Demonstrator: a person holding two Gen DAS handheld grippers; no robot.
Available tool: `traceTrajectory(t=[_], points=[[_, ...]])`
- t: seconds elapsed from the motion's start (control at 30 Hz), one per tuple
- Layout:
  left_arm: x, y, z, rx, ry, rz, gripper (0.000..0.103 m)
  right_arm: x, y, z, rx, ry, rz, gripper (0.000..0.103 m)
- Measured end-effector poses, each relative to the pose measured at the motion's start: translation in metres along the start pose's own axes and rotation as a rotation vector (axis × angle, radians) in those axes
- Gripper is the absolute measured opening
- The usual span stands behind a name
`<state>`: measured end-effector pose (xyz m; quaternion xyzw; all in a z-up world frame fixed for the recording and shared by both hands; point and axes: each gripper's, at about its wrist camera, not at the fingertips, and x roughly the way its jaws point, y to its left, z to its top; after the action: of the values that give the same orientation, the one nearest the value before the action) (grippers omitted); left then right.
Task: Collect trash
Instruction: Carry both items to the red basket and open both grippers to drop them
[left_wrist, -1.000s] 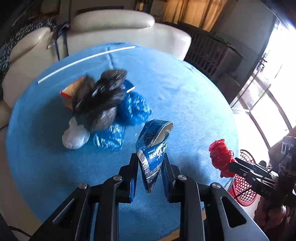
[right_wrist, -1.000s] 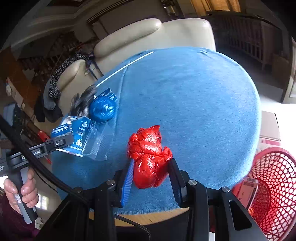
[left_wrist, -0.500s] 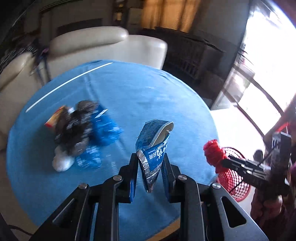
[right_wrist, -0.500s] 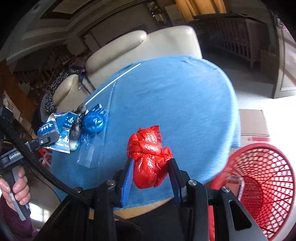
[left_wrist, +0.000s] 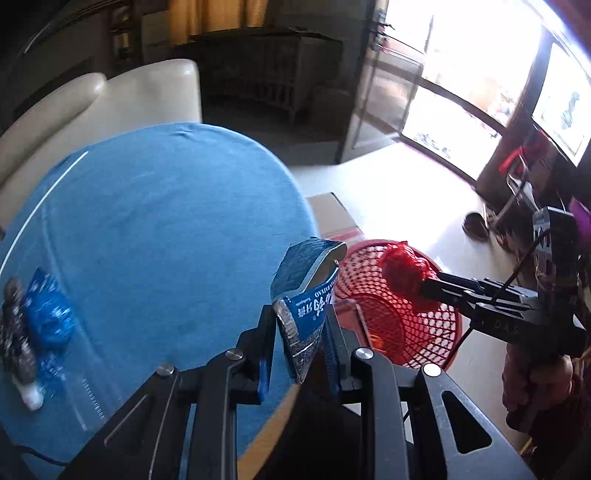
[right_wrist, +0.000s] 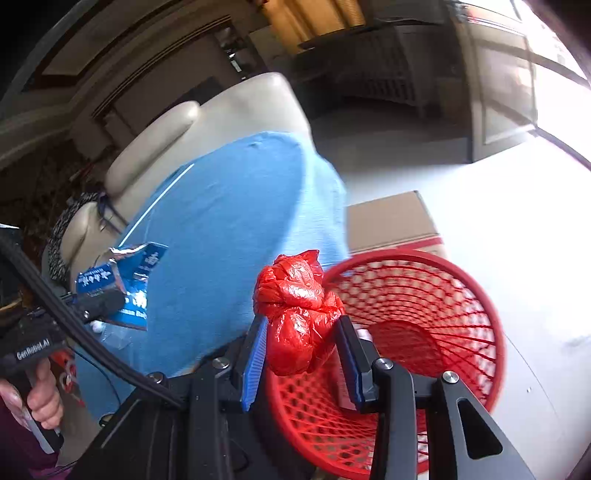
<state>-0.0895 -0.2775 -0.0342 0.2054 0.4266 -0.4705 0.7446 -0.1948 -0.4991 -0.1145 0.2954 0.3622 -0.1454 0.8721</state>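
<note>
My left gripper (left_wrist: 299, 325) is shut on a torn blue snack wrapper (left_wrist: 304, 295) and holds it over the table's near edge. My right gripper (right_wrist: 301, 332) is shut on a crumpled red plastic bag (right_wrist: 297, 310) and holds it above the near rim of a red mesh basket (right_wrist: 424, 295) on the floor. The basket (left_wrist: 373, 314) and the red bag (left_wrist: 404, 275) also show in the left wrist view. More trash, a blue crumpled bag (left_wrist: 48, 317) and a dark wrapper (left_wrist: 14, 332), lies at the left of the round blue table (left_wrist: 166, 221).
A cream sofa (left_wrist: 92, 107) stands behind the table. A cardboard box (right_wrist: 391, 221) lies on the white floor beside the basket. Something pale lies inside the basket (right_wrist: 347, 384). Bright windows fill the right side.
Both grippers have swung right, away from the table middle toward the basket. The red bag now hangs over the basket rim. Both grips are unchanged.
</note>
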Motion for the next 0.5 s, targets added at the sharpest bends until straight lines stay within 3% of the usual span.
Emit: traceTrajectory(t=[0.5], points=[[0.057, -0.085, 0.006, 0.151, 0.118, -0.094, 0.027, -0.019, -0.065, -0.015, 0.126, -0.004, -0.04, 0.04]])
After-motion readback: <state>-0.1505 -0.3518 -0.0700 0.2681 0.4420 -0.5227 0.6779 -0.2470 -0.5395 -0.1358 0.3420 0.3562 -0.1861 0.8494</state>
